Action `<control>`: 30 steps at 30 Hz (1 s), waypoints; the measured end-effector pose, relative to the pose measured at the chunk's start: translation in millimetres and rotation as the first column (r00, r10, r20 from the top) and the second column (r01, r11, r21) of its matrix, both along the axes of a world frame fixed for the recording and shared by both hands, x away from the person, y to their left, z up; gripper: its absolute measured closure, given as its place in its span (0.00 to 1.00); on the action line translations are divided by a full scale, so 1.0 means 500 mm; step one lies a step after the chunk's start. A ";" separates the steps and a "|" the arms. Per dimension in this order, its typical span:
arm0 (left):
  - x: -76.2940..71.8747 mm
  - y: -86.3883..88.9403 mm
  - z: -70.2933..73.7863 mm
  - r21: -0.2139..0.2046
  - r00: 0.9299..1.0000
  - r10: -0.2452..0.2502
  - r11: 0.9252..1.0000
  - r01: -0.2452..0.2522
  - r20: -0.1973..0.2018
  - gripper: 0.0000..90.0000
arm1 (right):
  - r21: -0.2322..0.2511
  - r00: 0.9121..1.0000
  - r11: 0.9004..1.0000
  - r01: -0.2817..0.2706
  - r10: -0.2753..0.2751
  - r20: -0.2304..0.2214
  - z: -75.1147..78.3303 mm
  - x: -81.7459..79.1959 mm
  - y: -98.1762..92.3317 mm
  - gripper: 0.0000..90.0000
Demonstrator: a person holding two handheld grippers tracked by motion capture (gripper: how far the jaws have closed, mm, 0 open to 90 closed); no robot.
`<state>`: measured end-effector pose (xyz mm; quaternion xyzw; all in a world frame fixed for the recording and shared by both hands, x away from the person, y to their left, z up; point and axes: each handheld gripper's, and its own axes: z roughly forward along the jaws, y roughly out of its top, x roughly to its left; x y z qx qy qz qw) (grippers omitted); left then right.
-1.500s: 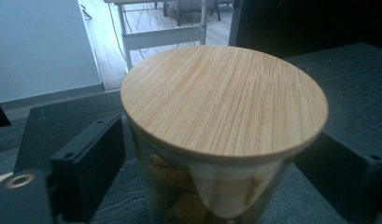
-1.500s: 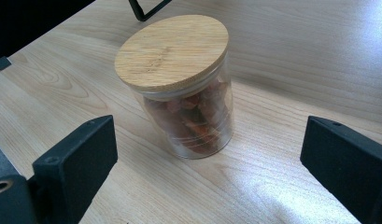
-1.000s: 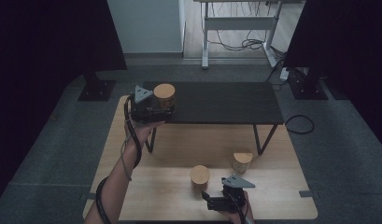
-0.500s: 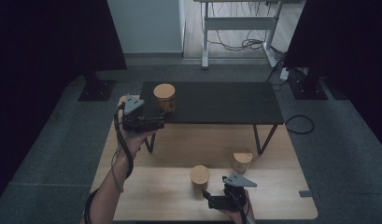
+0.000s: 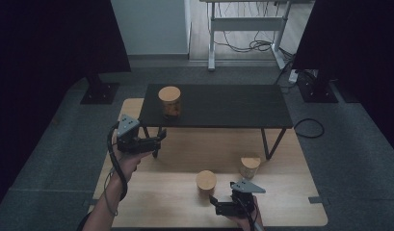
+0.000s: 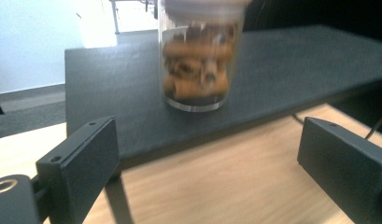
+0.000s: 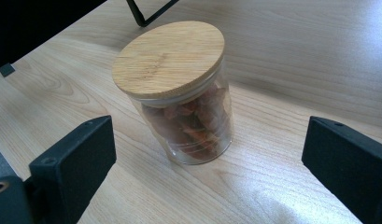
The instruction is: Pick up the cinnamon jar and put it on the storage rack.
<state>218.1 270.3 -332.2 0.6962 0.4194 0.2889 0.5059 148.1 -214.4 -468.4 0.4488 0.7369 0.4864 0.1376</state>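
Both your grippers gape wide, empty; close the right gripper (image 5: pixel 218 203) off-centre and the near jar (image 7: pixel 179 91) tips over.

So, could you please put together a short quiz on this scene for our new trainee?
1. True or false: the left gripper is shut on the jar on the black shelf.
2. How many jars with wooden lids stand on the wooden table?
3. Which jar does the right gripper face: A) the nearer jar, B) the farther jar, C) the shelf jar?

Key:
1. False: its fingers are open, short of that jar, which stands alone on the black shelf.
2. Two.
3. A: it sits ahead of the open fingers, untouched.
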 end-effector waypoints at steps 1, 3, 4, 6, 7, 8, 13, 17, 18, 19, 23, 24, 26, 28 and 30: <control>-0.006 0.004 -0.007 0.004 1.000 0.003 1.000 -0.003 -0.002 0.06 | -0.001 1.000 1.000 -0.001 0.001 0.000 0.000 0.000 0.000 0.03; -0.014 0.012 -0.022 0.001 1.000 0.003 1.000 -0.003 -0.006 0.06 | -0.003 1.000 1.000 -0.003 0.003 -0.001 -0.001 0.001 0.002 0.03; -0.018 0.015 -0.029 0.001 1.000 0.001 1.000 -0.001 -0.011 0.06 | -0.005 1.000 1.000 -0.004 0.004 -0.001 -0.001 0.002 0.003 0.03; -0.021 0.019 -0.035 0.001 1.000 -0.002 1.000 0.002 -0.019 0.06 | -0.008 1.000 1.000 -0.002 0.002 0.002 -0.003 0.001 0.003 0.03; -0.028 0.028 -0.051 -0.010 1.000 -0.004 1.000 0.003 -0.030 0.06 | -0.007 1.000 1.000 -0.001 0.001 0.000 -0.003 0.000 0.003 0.03; -0.032 0.031 -0.058 -0.016 0.999 -0.006 1.000 0.005 -0.035 0.06 | -0.007 1.000 1.000 -0.001 0.001 0.001 -0.002 0.000 0.003 0.03; -0.051 0.052 -0.094 -0.041 0.999 -0.015 0.999 0.013 -0.052 0.06 | -0.011 1.000 1.000 -0.002 0.002 0.002 -0.002 0.000 0.003 0.03; -0.064 0.056 -0.121 -0.023 0.998 -0.007 1.000 0.005 -0.069 0.06 | -0.014 1.000 1.000 -0.002 0.002 -0.001 -0.003 0.001 0.003 0.03; -0.067 0.058 -0.128 -0.024 0.997 -0.010 1.000 0.008 -0.077 0.06 | -0.015 1.000 1.000 -0.002 0.002 -0.001 -0.004 0.001 0.003 0.03; -0.069 0.059 -0.136 -0.026 0.996 -0.013 1.000 0.011 -0.085 0.06 | -0.017 1.000 1.000 -0.003 0.003 0.000 -0.004 0.002 0.003 0.03; -0.071 0.065 -0.159 -0.030 0.992 -0.042 0.999 0.038 -0.116 0.07 | -0.019 1.000 1.000 -0.005 0.005 -0.002 -0.005 0.003 0.003 0.03; -0.072 0.067 -0.171 -0.040 0.990 -0.056 0.998 0.051 -0.128 0.07 | -0.021 1.000 1.000 -0.006 0.006 -0.003 -0.006 0.003 0.004 0.03; -0.073 0.069 -0.182 -0.049 0.989 -0.067 0.997 0.061 -0.135 0.07 | -0.023 1.000 1.000 -0.008 0.008 -0.004 -0.007 0.004 0.005 0.02; -0.073 0.070 -0.190 -0.059 0.987 -0.074 0.996 0.067 -0.141 0.07 | -0.025 1.000 1.000 -0.009 0.009 -0.004 -0.007 0.004 0.005 0.02; -0.074 0.072 -0.196 -0.064 0.986 -0.079 0.995 0.071 -0.144 0.07 | -0.030 1.000 0.999 -0.012 0.012 -0.004 -0.008 0.004 0.007 0.02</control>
